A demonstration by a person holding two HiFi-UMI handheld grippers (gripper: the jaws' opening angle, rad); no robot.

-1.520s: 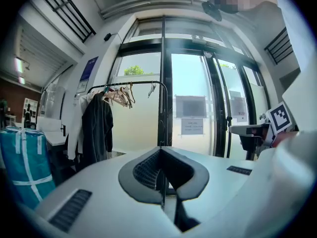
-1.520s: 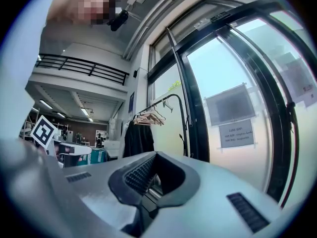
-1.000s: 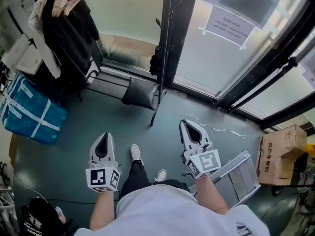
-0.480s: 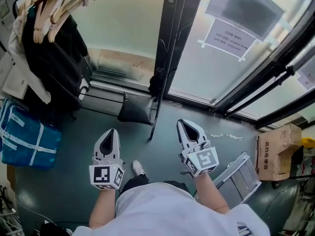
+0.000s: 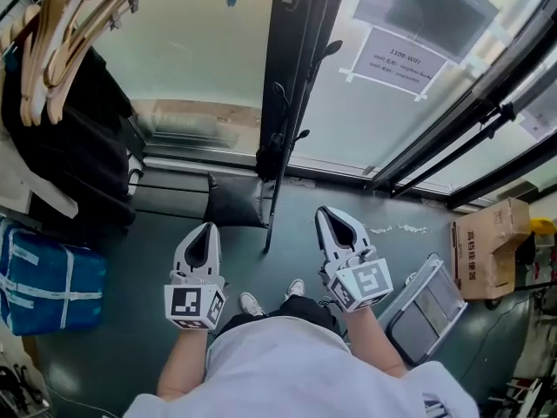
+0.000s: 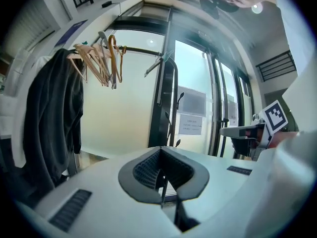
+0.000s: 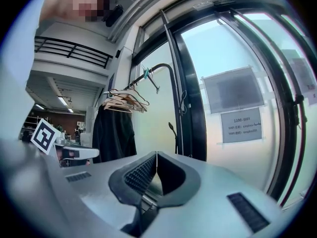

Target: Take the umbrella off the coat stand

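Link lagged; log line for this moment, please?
left gripper: shut, empty | right gripper: shut, empty | coat stand: ahead, untouched

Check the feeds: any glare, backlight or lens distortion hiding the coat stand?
Head view: sharp, but bright glass leaves the coat stand a dark silhouette. Left gripper view: fisheye bending, dark corners, ceiling lamp flaring, black coat in shadow. Right gripper view: door frame bowed by the lens, glass bright.

Head view looks steeply down — gripper views face level, sharing the coat stand (image 5: pixel 272 207).
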